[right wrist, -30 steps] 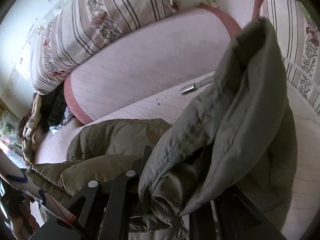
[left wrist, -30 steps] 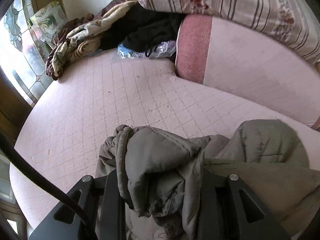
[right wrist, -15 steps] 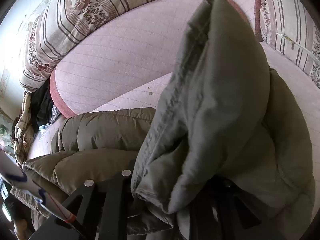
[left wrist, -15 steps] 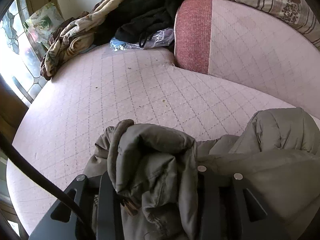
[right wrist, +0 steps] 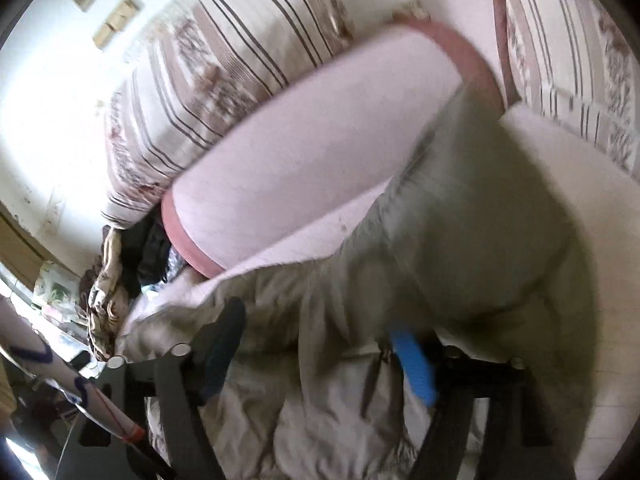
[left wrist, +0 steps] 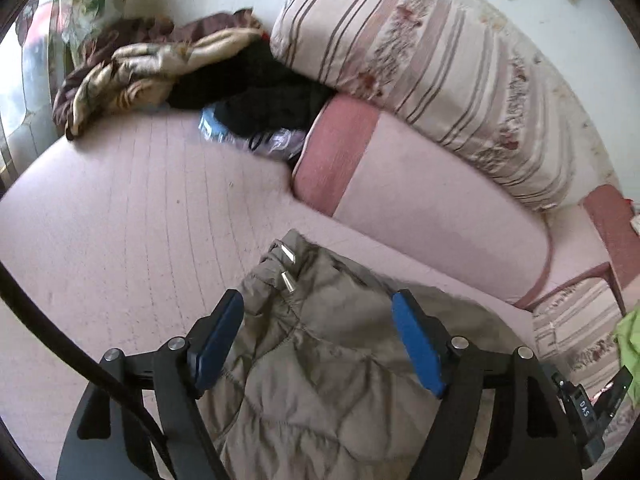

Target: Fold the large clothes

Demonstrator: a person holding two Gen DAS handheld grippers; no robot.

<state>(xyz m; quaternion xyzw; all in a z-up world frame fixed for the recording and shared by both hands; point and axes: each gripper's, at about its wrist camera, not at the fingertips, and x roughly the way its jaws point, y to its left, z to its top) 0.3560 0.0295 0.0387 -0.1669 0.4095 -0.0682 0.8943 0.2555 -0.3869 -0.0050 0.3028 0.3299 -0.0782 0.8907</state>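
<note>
Released since a second ago, the olive jacket (left wrist: 320,364) lies flat; left gripper (left wrist: 318,344) and right gripper (right wrist: 320,344) jaws opening, unclenched; bare pink mattress (left wrist: 120,220) leftward.

The left hand-held gripper (left wrist: 318,312) is opening, its blue pads (left wrist: 418,346) clear of the olive quilted jacket (left wrist: 320,368) lying between them on the pink sofa (left wrist: 132,208).

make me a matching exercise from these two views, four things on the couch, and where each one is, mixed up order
Things:
1. olive puffer jacket
2. striped floral cushion
3. black garment
4. pink bolster

Places:
A. on top of the bolster
B. lying under the striped cushion
C. in the far corner pile beside a patterned blanket
D. on the seat between the pads of the opening left hand-held gripper

Pairs: 1-D, 2-A, 3-C, 4-B
</note>
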